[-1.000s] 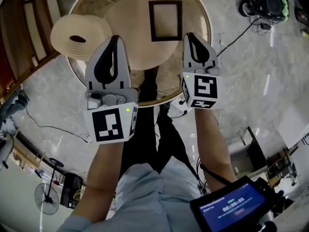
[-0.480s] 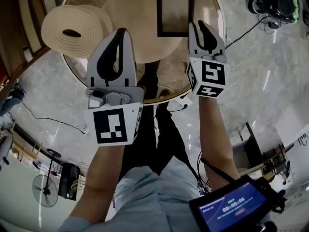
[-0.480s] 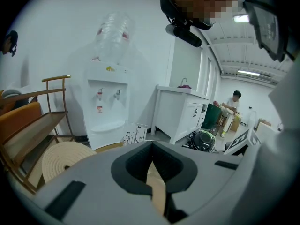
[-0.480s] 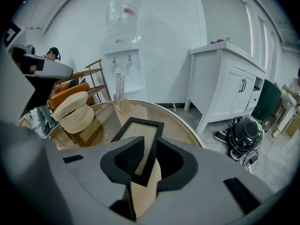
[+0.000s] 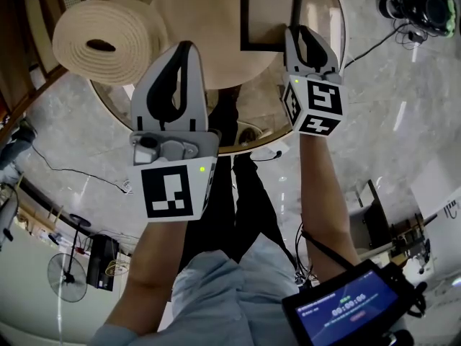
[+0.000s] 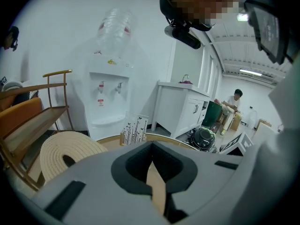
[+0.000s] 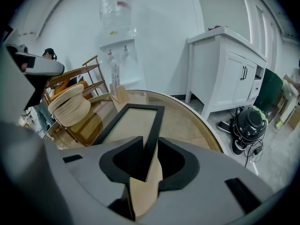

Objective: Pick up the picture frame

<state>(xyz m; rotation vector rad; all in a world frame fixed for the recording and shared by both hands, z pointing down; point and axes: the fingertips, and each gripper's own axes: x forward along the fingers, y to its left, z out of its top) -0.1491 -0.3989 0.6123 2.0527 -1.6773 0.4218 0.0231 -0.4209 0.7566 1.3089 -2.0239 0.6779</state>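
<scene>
Two tools: right gripper (image 5: 307, 34) clamps the picture frame (image 5: 270, 13) at its near corner, frame lengthwise ahead; left gripper (image 5: 181, 49) clenched empty, farther.

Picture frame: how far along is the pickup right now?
Done: the right gripper is at the picture frame, jaws apparently closed on its near right corner. In hand: securing that grip. Left: the lift; the frame lies flat on the round mat. The left gripper is shut and empty.

I see a water dispenser (image 6: 108, 102) against the white wall (image 6: 56, 41), a white cabinet (image 6: 180, 111) to its right, and a grey marble floor (image 5: 382, 107) below.
</scene>
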